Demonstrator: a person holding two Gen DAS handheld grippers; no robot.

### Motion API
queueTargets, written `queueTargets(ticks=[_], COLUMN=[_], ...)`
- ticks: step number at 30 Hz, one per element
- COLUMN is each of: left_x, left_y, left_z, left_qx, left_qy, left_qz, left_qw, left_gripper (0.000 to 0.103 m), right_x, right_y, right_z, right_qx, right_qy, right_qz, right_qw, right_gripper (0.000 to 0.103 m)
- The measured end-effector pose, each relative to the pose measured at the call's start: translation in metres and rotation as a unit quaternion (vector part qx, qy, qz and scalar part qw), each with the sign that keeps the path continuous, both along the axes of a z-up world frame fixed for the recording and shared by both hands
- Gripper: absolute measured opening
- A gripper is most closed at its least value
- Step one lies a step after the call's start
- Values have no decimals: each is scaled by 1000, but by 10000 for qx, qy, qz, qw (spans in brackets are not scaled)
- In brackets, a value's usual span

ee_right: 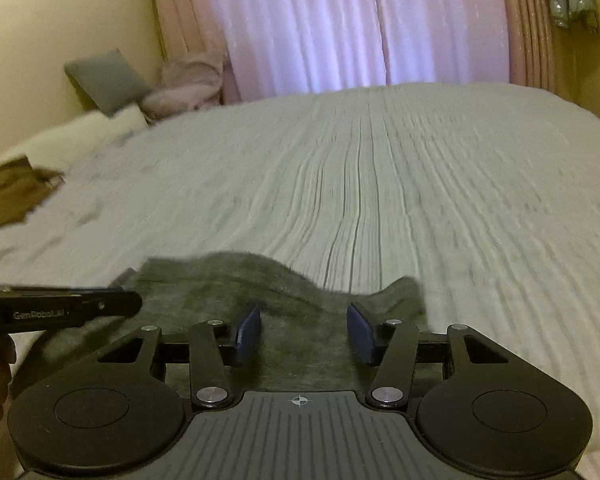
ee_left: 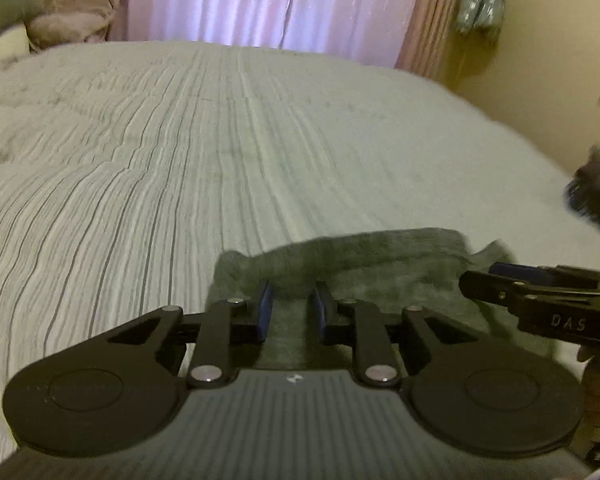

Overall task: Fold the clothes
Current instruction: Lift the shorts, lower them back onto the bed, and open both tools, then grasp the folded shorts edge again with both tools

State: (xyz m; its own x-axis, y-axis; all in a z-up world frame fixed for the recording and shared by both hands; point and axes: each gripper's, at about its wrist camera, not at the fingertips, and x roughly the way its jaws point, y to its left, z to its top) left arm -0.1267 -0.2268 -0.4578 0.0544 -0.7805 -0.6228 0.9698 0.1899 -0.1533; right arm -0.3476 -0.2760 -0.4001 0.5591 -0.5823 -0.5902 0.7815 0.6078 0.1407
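A dark grey fuzzy garment (ee_left: 360, 264) lies flat on the near part of the bed. In the right wrist view the same garment (ee_right: 220, 280) has a wavy far edge. My left gripper (ee_left: 292, 286) hovers over its left part, blue pads a little apart and cloth showing in the gap, not pinched. My right gripper (ee_right: 304, 312) stands over the garment's right part with its pads wide apart and only flat cloth below them. Each gripper shows side-on in the other's view: the right gripper (ee_left: 484, 278) at the right edge, the left gripper (ee_right: 100, 304) at the left edge.
The bed cover (ee_left: 180, 140) is pale with thin dark stripes. Pink curtains (ee_right: 360, 28) hang behind the bed. A grey pillow (ee_right: 104, 80) and a pink plush bundle (ee_right: 188, 84) sit at the far left. A brown item (ee_right: 8, 196) lies at the left, and a dark blurred thing (ee_left: 596, 196) at the right.
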Motion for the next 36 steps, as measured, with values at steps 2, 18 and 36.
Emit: queueTargets(ticks=[2, 18, 36], left_x=[4, -35, -90], left_y=[-7, 121, 197], left_z=[-8, 26, 80], left_qx=[43, 16, 514], left_qy=[-50, 176, -527], left_qz=[49, 636, 861], left_qw=[10000, 9978, 9936], left_gripper=[28, 16, 37], right_x=[10, -39, -92], right_y=[-12, 93, 179], right_z=[-13, 13, 50], right_qx=[18, 192, 435], right_qy=[262, 465, 281], right_qz=[-190, -124, -647], right_qw=[9995, 9987, 9966], right_gripper=[53, 53, 53])
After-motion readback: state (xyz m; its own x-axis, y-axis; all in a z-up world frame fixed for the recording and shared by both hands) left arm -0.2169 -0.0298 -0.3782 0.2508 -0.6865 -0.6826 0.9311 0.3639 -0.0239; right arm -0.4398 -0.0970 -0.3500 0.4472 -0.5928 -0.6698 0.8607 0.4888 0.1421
